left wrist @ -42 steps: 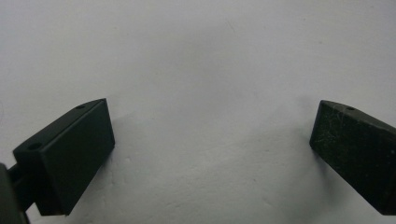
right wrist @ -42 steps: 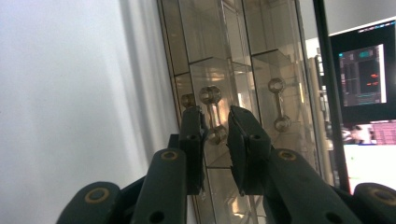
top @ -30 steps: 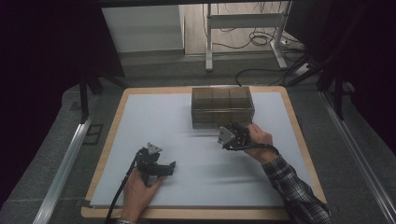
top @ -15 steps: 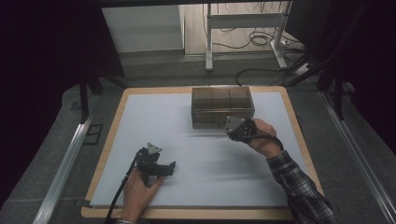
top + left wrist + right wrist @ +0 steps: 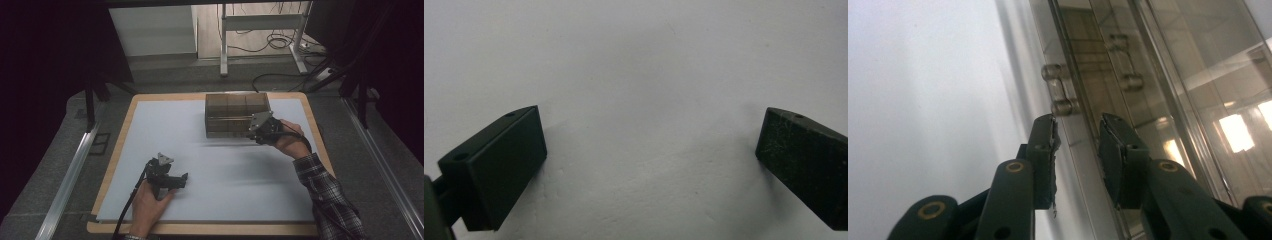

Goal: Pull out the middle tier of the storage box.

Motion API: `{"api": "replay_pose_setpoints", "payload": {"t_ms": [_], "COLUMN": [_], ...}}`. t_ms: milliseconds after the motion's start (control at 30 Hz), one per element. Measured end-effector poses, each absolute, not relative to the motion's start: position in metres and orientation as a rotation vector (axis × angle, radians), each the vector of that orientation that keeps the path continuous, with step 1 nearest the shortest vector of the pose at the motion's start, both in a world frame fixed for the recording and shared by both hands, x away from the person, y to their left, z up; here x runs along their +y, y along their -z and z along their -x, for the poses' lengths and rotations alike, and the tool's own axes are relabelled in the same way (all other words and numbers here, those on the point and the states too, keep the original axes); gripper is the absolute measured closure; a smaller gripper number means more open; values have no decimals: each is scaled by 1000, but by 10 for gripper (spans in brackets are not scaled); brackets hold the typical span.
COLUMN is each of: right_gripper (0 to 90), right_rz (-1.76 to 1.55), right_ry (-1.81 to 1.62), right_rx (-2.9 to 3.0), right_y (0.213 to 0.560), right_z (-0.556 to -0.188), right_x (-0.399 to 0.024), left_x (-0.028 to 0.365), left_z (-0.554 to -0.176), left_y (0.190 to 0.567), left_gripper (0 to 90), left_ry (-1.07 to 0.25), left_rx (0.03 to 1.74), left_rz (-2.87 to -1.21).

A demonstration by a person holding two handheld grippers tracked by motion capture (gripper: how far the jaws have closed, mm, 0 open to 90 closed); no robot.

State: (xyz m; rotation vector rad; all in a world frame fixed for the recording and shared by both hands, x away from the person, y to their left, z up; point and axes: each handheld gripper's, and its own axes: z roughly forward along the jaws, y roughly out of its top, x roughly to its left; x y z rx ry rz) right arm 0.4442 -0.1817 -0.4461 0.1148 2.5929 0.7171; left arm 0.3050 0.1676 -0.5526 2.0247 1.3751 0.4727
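Two grippers are in my hands over a pale sheet [image 5: 210,130] that covers a wooden-edged board [image 5: 116,150]. In the high view my left gripper [image 5: 172,181] sits in the lower left of the frame, low over the sheet, with a black cable trailing toward the bottom edge and a grey three-cornered plate on top. Its own view looks straight down on bare sheet: the two black pads [image 5: 499,170] stand at the far left and far right of the frame, spread wide, nothing between them, so this gripper is released.

My right gripper [image 5: 262,129] lies right of centre in the high view, at the near right corner of a smoky clear box [image 5: 235,107] with inner dividers, which stands on the upper middle of the sheet. My right hand [image 5: 287,142] and a plaid sleeve [image 5: 327,200] run from it toward the lower right corner of the frame.

In the right gripper view the box [image 5: 1158,75] fills the upper right of the frame, and its edge with two small clear hinge-like lugs [image 5: 1060,95] runs from top centre down into the narrow gap between the right gripper's [image 5: 1078,150] pads. The jaws have just been opening a little; the box edge lies between them, but I cannot tell whether the pads press on it or merely straddle it.
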Motion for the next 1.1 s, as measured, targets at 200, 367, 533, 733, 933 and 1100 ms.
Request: {"api": "replay_pose_setpoints", "payload": {"t_ms": [200,367,533,733,933,1100], "right_gripper": [692,709,725,749,826,847], "right_rz": [-121,-90,-66,-25,40,89], "right_ry": [-707,-691,-674,-664,-671,-662], "right_rx": [2666,2720,2768,2833,2871,2889], "right_y": [445,448,453,458,461,458], "right_z": [-461,-470,-479,-491,-498,-500], "right_x": [-190,-194,-196,-199,-201,-202], "left_x": [168,168,168,168,168,168], "left_z": [-305,-305,-305,-305,-305,-305], "left_y": [553,553,553,553,553,553], "left_gripper": [0,0,0,0,0,0], "left_ry": [-473,-473,-473,-473,-473,-473], "left_rx": [1375,1375,1375,1375,1375,1374], "left_rz": [-2025,-2025,-2025,-2024,-2025,-2024]}}
